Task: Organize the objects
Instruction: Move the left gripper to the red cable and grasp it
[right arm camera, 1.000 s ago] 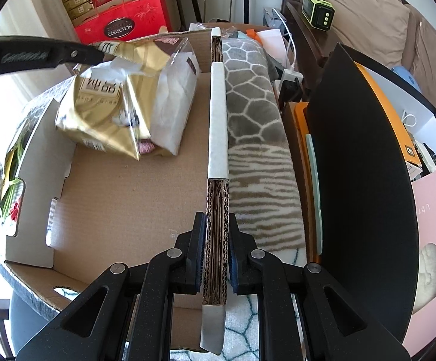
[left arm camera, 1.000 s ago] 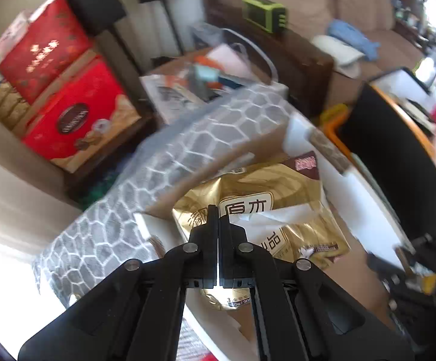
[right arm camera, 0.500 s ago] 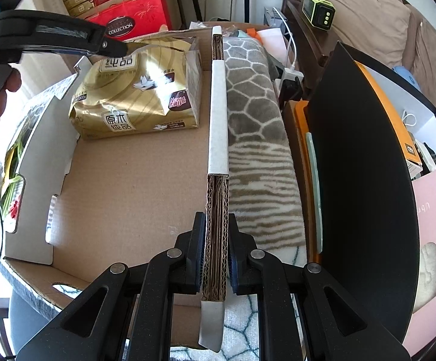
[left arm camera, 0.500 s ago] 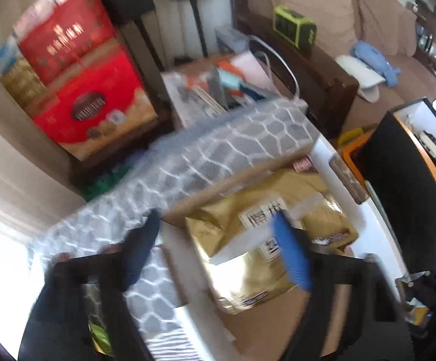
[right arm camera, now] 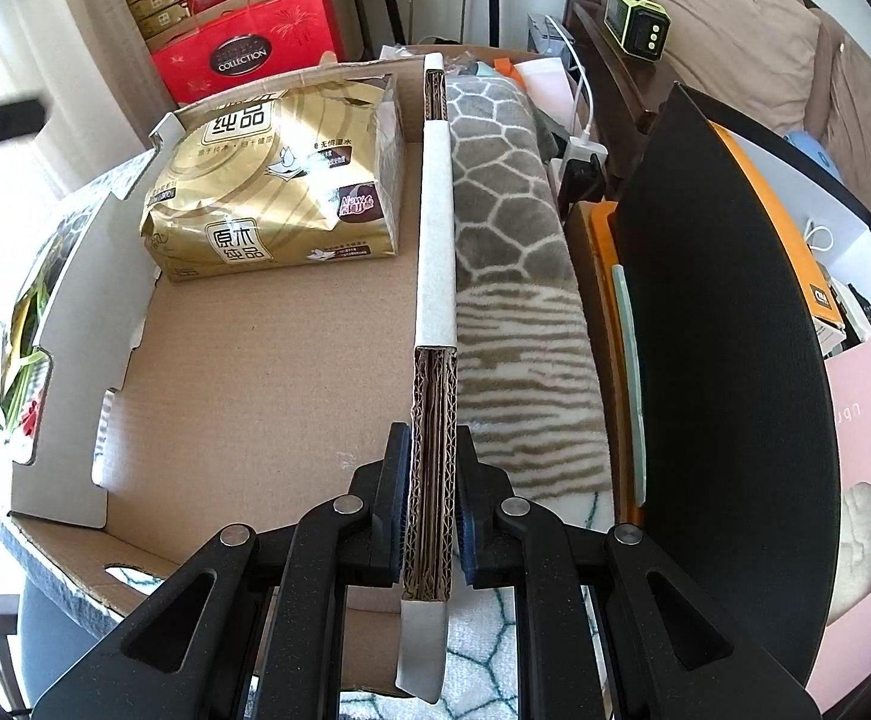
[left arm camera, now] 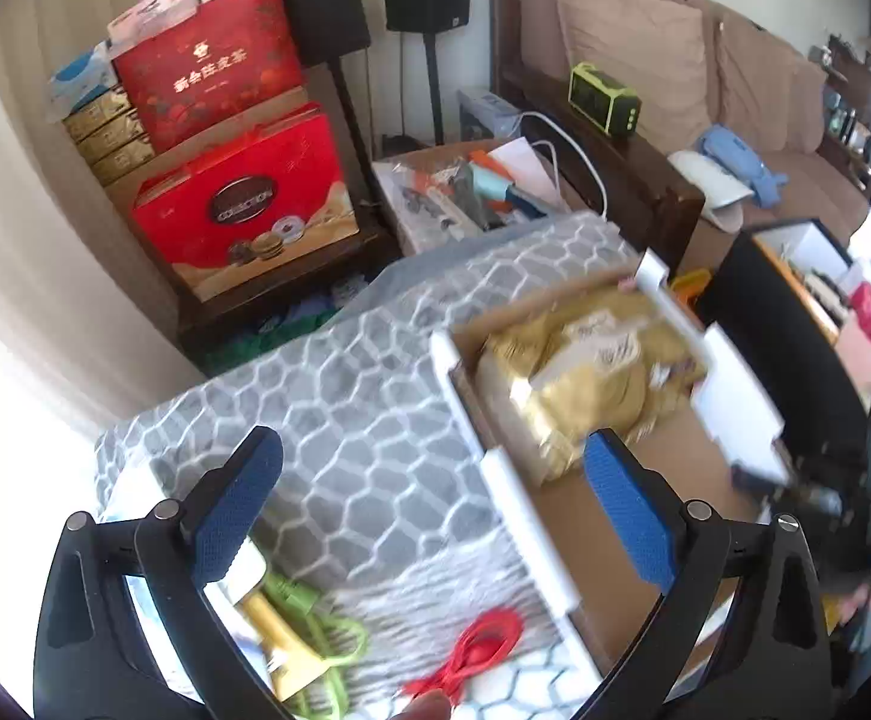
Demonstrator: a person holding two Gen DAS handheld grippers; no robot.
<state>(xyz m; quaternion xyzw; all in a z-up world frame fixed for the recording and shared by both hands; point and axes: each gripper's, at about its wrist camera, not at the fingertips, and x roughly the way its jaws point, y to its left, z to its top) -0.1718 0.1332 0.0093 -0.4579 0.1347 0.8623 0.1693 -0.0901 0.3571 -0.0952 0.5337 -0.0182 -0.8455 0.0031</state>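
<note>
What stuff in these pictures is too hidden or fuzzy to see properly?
- Gold tissue pack, left wrist view: its print is smeared by motion blur.
- Green cord and red cord, left wrist view: cut off by the bottom edge, the green one partly behind the left gripper.
- Brown cardboard box, right wrist view: the near corner is hidden behind the right gripper.
</note>
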